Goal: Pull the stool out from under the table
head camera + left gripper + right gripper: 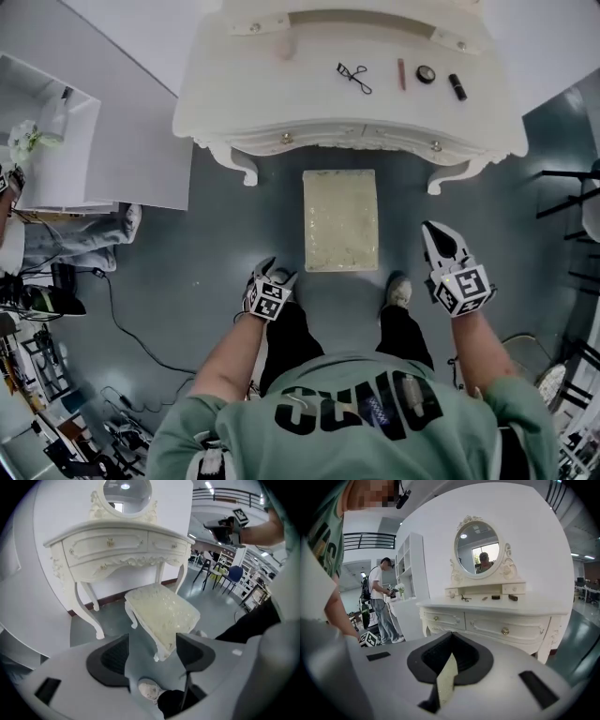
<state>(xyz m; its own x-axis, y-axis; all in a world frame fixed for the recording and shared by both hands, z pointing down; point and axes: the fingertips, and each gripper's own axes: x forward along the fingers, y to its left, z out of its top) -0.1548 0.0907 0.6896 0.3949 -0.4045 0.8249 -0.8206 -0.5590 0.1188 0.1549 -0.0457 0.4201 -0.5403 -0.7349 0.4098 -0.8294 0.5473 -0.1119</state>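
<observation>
Stool (340,220) clear of the table (281,103)
Your left claw (277,272) is spread and empty, the stool just ahead. Your right claw (436,234) is pressed together; its view shows the table, not the stool.

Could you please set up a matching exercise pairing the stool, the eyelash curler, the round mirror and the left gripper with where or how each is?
1 stool
2 eyelash curler
3 round mirror
4 left gripper

A lying on the dressing table top
B jaws apart, nothing held
C standing on the floor before the table
D upright at the table's back

Pairs: 1-C, 2-A, 3-D, 4-B
</observation>
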